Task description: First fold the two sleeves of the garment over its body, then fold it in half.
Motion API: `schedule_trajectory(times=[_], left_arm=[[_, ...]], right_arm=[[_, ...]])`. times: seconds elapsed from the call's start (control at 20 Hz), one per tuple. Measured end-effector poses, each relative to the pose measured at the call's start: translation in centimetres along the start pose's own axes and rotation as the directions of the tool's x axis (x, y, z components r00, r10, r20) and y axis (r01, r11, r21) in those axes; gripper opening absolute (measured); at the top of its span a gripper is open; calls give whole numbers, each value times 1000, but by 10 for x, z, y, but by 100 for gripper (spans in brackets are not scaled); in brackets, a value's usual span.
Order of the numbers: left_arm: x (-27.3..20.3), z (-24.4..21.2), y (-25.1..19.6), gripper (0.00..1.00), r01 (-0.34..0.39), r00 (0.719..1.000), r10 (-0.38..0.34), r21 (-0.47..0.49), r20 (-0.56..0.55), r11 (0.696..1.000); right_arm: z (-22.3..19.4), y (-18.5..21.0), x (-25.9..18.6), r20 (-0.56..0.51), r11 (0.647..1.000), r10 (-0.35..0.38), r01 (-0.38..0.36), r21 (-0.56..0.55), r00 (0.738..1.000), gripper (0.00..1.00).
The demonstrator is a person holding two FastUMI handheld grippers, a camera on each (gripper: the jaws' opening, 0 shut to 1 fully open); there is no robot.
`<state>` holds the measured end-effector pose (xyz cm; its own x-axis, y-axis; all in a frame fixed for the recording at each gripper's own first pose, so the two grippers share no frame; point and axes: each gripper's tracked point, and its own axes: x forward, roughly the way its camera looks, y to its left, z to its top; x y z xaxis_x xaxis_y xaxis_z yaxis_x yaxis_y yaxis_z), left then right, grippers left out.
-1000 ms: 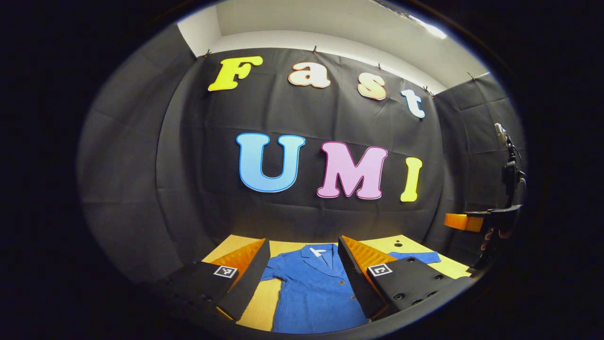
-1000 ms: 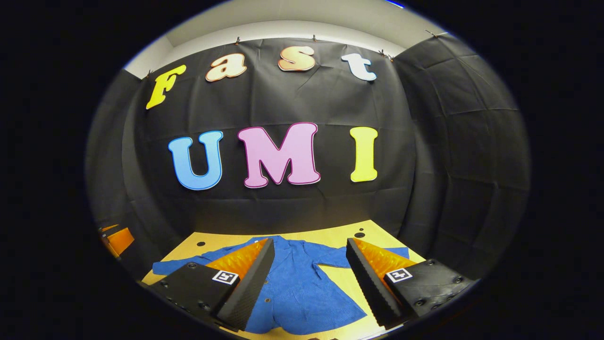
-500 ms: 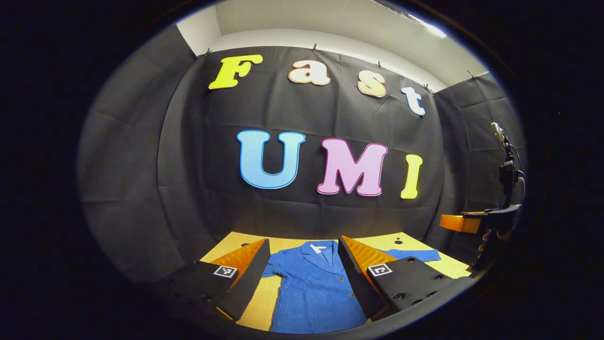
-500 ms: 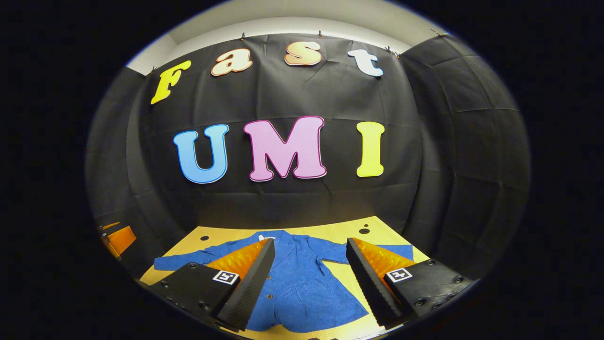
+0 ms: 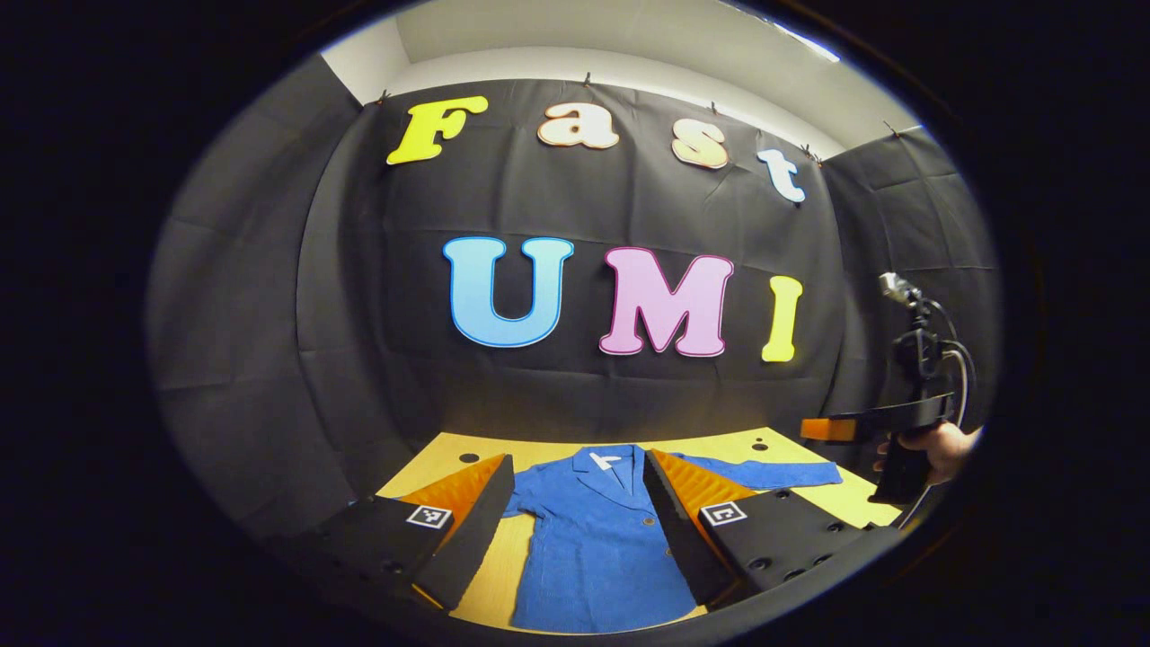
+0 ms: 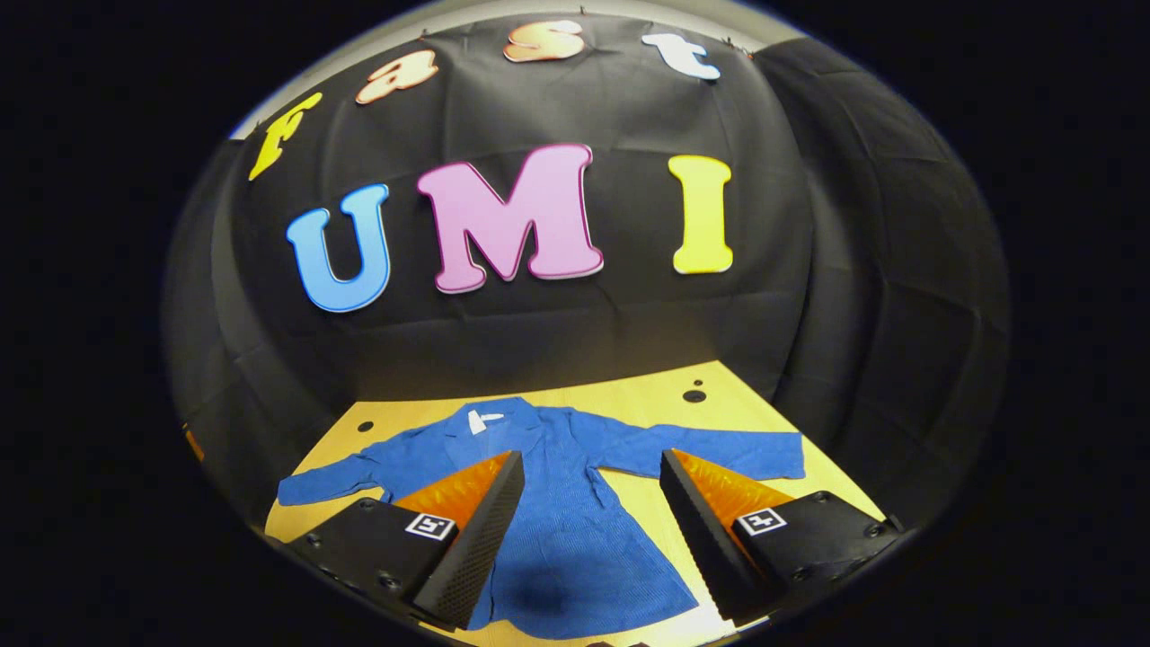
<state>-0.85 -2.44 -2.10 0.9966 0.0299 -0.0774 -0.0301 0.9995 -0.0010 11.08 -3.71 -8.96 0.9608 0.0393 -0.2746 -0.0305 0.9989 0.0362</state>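
A blue long-sleeved jacket (image 6: 566,530) lies flat on the yellow table (image 6: 647,400), collar toward the back wall and both sleeves spread out sideways. In the left gripper view the jacket (image 5: 593,548) sits between the fingers of my left gripper (image 5: 575,517), which hangs open above its left half. My right gripper (image 6: 588,521) is open above the jacket's body, with one sleeve (image 6: 719,454) stretching off to its right. The right gripper (image 5: 840,429) also appears at the far right of the left gripper view, held by a hand (image 5: 939,447) above the table's edge.
Black cloth walls close the booth behind and on both sides of the table. Small dark holes (image 6: 694,395) dot the tabletop near the back. A cable (image 5: 957,359) rises from the hand-held right gripper.
The right gripper has tipped downward and moved in over the jacket, so more of the table and both sleeves show. The left gripper has barely shifted.
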Motion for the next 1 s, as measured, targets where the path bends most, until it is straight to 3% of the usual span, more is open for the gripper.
schedule_trajectory(times=[0.35,0.6,0.75,1.0], left_arm=[[12,-4,-18,83,-60,997,61,23,-45,998],[25,-9,-42,83,-88,993,89,17,-79,996],[41,-6,-64,83,-65,994,67,24,-86,998],[74,1,-99,83,-3,995,2,-9,-96,1000]], right_arm=[[-26,-66,100,-149,997,-70,71,-2,986,98],[-55,-149,153,-249,969,-210,236,77,945,98],[-90,-222,166,-393,905,-328,405,130,859,99],[-122,-326,172,-479,817,-454,566,112,751,99]])
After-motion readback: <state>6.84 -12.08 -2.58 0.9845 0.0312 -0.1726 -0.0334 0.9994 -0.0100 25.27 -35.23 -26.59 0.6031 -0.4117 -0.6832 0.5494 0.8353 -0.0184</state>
